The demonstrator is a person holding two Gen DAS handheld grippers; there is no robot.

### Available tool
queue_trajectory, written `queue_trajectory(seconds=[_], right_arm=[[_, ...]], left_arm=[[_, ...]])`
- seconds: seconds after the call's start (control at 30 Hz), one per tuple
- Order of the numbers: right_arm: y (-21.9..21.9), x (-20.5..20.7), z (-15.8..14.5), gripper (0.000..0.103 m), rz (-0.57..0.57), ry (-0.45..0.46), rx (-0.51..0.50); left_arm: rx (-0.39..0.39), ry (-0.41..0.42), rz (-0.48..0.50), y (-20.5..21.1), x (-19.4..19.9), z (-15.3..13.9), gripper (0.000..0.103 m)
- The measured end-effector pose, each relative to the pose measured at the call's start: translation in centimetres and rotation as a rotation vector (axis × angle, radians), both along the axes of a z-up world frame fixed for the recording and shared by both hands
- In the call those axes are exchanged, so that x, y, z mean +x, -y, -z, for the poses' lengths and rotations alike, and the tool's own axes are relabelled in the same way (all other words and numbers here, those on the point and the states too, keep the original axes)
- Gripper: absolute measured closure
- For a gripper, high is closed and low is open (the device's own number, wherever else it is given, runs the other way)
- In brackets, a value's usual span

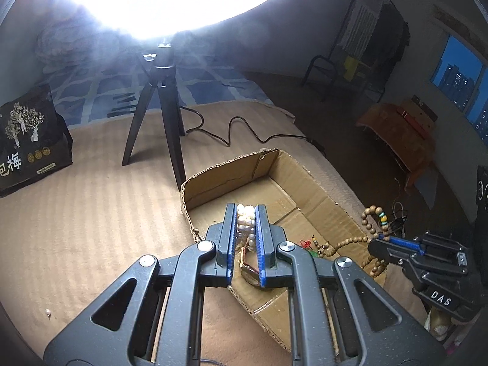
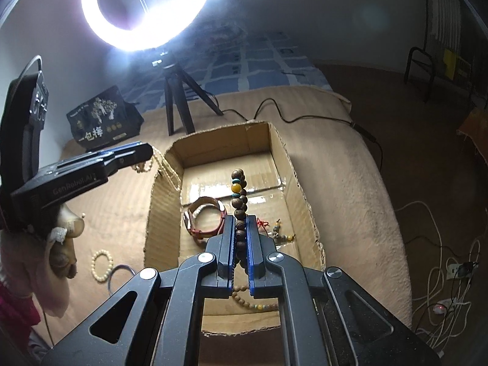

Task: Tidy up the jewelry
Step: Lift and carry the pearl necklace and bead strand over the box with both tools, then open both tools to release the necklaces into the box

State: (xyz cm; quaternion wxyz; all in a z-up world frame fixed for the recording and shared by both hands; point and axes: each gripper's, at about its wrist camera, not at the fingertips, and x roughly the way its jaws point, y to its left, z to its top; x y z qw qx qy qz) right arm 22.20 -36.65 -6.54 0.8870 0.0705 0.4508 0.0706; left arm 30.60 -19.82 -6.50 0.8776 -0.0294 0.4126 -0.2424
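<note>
Spreading across both views is a tan ribbed bed cover (image 1: 91,213), and on it stands an open cardboard box (image 2: 305,201) with its flaps cut away. At twelve o'clock behind the box a ring light (image 2: 146,9) glares on a black tripod (image 1: 161,116), with a dark printed bag (image 1: 27,140) at ten o'clock in the left wrist view. The left claw (image 1: 246,210) is narrowed onto a pearl bracelet (image 1: 245,222), gripped between its blue pads over the box's near corner; a watch (image 1: 248,274) lies on the box floor just below it. The right claw (image 2: 241,222) is pinched tight on a wooden bead bracelet (image 2: 239,195), whose brown beads, with a yellow one and turquoise spacers, stand up at twelve o'clock above the tips while the rest hangs down into the box. In the right wrist view a red-strapped watch sits at nine o'clock from that claw, and a small red-corded charm (image 2: 276,228) at three o'clock. Outside the box at eight o'clock lie a cream bead bracelet (image 2: 102,263) and, just beside it, a thin bangle (image 2: 122,274).
</note>
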Motion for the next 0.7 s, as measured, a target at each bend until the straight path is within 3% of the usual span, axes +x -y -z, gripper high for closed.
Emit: queue_trajectory(seconds=[0.3, 0.33, 0.43, 0.47, 0.7], right_arm=[[-0.27, 0.24, 0.74, 0.098, -0.001, -0.031, -0.001], [-0.37, 0.34, 0.8, 0.091, 0.0, -0.036, -0.003], [-0.43, 0.31, 0.93, 0.053, -0.001, -0.039, -0.001], [-0.45, 0.22, 0.9, 0.049, 0.003, -0.033, -0.005], [-0.45, 0.14, 0.9, 0.048, 0.018, -0.043, -0.017]], left_arm=[[0.024, 0.013, -0.001, 0.77, 0.08, 0.21, 0.093], [0.027, 0.012, -0.005, 0.78, 0.07, 0.2, 0.093], [0.025, 0.008, -0.014, 0.71, 0.0, 0.22, 0.087], [0.024, 0.009, -0.015, 0.62, -0.07, 0.22, 0.086], [0.022, 0.001, -0.019, 0.06, -0.39, 0.03, 0.084]])
